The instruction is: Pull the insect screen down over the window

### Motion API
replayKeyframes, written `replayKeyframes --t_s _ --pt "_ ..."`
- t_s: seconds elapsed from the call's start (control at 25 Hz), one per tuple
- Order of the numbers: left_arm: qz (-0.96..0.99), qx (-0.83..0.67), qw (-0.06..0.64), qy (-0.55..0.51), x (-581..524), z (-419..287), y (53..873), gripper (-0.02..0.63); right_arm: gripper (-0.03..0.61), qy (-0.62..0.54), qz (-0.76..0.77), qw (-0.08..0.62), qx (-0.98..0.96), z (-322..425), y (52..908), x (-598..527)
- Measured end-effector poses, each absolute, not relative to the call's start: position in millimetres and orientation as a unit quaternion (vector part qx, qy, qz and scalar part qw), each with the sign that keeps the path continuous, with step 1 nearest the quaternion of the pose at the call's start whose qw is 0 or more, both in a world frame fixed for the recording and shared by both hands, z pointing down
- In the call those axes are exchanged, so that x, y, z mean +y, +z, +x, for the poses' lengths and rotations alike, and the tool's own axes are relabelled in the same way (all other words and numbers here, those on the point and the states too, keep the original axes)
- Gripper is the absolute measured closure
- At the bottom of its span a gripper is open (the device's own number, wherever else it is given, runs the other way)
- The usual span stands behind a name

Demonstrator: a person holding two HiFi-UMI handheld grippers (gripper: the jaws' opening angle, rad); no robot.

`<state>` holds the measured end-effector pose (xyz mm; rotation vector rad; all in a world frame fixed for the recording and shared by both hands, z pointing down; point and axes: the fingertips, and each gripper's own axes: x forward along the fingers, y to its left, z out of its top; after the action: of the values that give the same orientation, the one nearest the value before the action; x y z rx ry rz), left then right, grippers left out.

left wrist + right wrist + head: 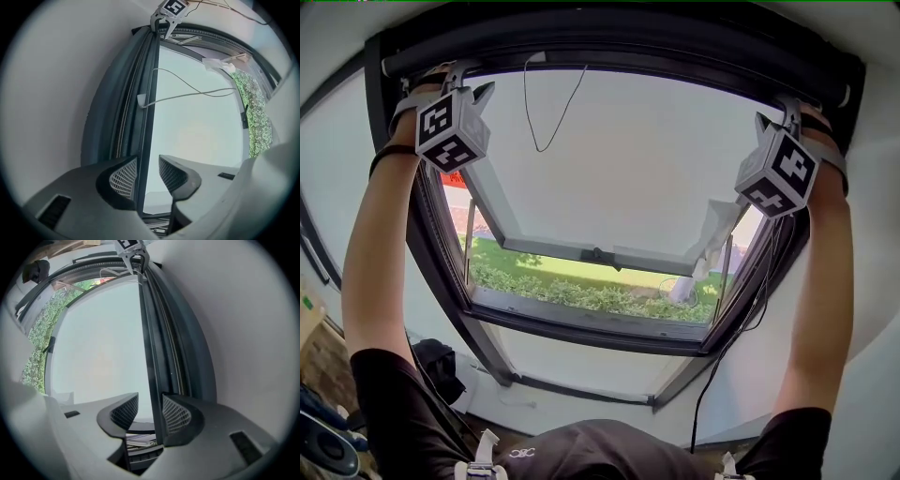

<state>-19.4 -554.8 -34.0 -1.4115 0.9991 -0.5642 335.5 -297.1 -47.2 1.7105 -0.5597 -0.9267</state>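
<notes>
The insect screen's dark pull bar (609, 54) lies rolled up along the top of the roof window frame (441, 272). Both my arms reach up to it. My left gripper (469, 82) is at the bar's left end. In the left gripper view, the left gripper (147, 161) straddles the bar (149, 93): one pad lies against it and a gap shows at the other. My right gripper (778, 111) is at the right end. In the right gripper view, the right gripper (150, 397) has the bar (147, 333) between its pads in the same way, touching one side only. A white cord (546, 112) hangs from the bar.
The window sash (581, 248) is tilted open, with its handle (595, 255) at the lower edge; grass and a hedge (591, 292) show outside. A white cloth (712, 239) hangs at the sash's right corner. A black cable (741, 328) runs down the right side. A dark bag (436, 361) lies below on the left.
</notes>
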Motion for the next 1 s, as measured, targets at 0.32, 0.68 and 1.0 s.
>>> replayKeyframes --t_s 0.32,0.68,1.0 --pt "-0.636 0.396 0.598 -0.286 -553.6 -18.9 -12.6 0.418 0.403 -0.348 0.694 0.580 -0.247 336.9 -28.1 -297.4" --pt "-0.657 0.359 0.576 -0.327 -549.1 -21.5 25.1 0.417 0.407 -0.292 0.660 0.625 -0.298 334.0 10.3 -294.7" --pt "-0.661 0.335 0.563 -0.365 -548.4 -21.5 64.6 0.452 0.425 -0.264 0.642 0.641 -0.329 333.9 52.6 -295.0"
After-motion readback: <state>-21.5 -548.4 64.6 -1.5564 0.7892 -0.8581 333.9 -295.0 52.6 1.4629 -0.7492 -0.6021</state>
